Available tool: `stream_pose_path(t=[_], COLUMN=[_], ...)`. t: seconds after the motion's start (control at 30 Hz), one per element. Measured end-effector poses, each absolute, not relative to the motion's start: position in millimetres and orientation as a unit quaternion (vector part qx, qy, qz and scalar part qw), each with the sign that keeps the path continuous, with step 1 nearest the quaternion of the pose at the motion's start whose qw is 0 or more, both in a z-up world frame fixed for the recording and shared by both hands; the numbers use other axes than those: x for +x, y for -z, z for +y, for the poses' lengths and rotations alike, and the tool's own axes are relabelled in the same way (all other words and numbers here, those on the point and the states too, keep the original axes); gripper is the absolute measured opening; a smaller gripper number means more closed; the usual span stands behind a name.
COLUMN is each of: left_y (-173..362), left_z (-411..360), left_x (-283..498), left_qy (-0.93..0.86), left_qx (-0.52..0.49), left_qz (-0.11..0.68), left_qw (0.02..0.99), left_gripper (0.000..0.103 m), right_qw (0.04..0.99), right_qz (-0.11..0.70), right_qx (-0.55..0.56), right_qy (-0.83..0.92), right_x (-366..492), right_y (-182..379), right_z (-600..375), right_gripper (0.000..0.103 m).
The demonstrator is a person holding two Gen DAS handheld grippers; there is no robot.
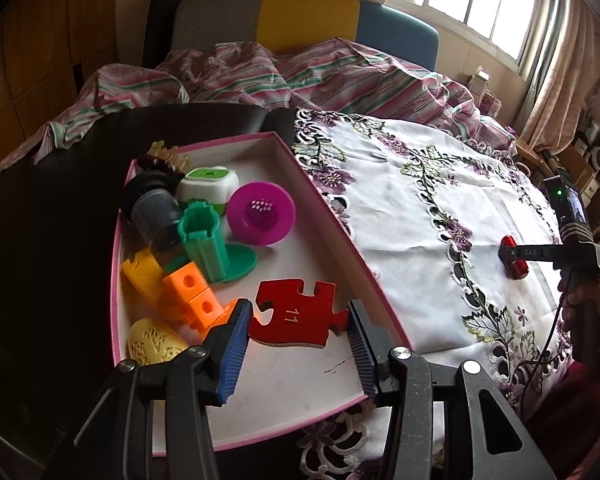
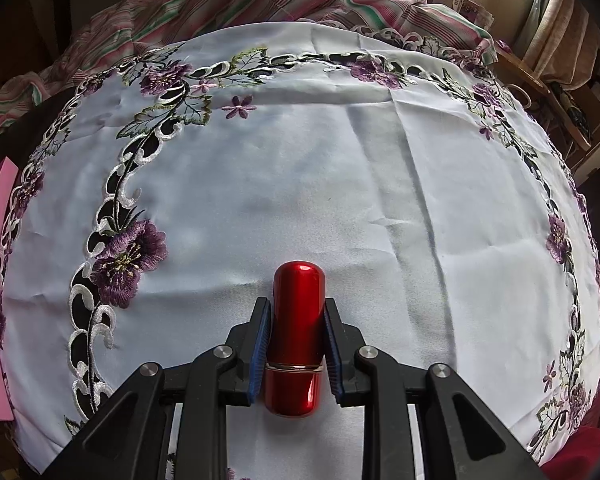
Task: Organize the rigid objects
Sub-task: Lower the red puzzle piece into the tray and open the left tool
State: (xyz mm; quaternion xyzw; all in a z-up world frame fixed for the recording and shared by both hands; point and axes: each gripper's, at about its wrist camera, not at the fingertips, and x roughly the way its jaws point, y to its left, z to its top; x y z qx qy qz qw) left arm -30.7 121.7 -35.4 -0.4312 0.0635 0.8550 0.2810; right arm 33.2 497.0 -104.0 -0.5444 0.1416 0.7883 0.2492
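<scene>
While ribbed pads (image 2: 260,340) flank it, glossy red capsule (image 2: 298,332) lies on embroidered cloth (image 2: 340,200).

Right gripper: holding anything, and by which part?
The right gripper is shut on the red lipstick tube, pads on its sides at mid-length, around the gold band. The tube lies on the tablecloth.

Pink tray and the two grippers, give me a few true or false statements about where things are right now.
1. The red puzzle piece lies in the pink tray. True.
2. The right gripper is shut on the red tube. True.
3. The red tube is in the tray. False: it is on the white cloth.
4. The left gripper is shut on the puzzle piece. False: its jaws are open on either side of the piece.
</scene>
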Motion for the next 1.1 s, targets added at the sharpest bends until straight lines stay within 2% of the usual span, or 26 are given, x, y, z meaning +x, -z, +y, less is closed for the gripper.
stream_pose_path(t=[0.5, 0.83, 1.1], left_y=[37, 37, 54], left_z=[55, 105, 140], left_x=[-43, -56, -93], left_qy=[-0.856, -0.834, -0.824], left_qx=[-0.444, -0.454, -0.477], left_qz=[-0.005, -0.001, 0.012], left_qw=[0.266, 0.314, 0.306], left_gripper=[0.048, 0.048, 0.048], right_qw=[0.250, 0.249, 0.249], right_qz=[0.134, 0.135, 0.137], right_qx=[-0.546, -0.547, -0.547], right_qy=[-0.788, -0.788, -0.788], right_x=[32, 31, 31], right_y=[104, 104, 103], right_z=[495, 496, 497], right_gripper=[0.025, 0.024, 0.024])
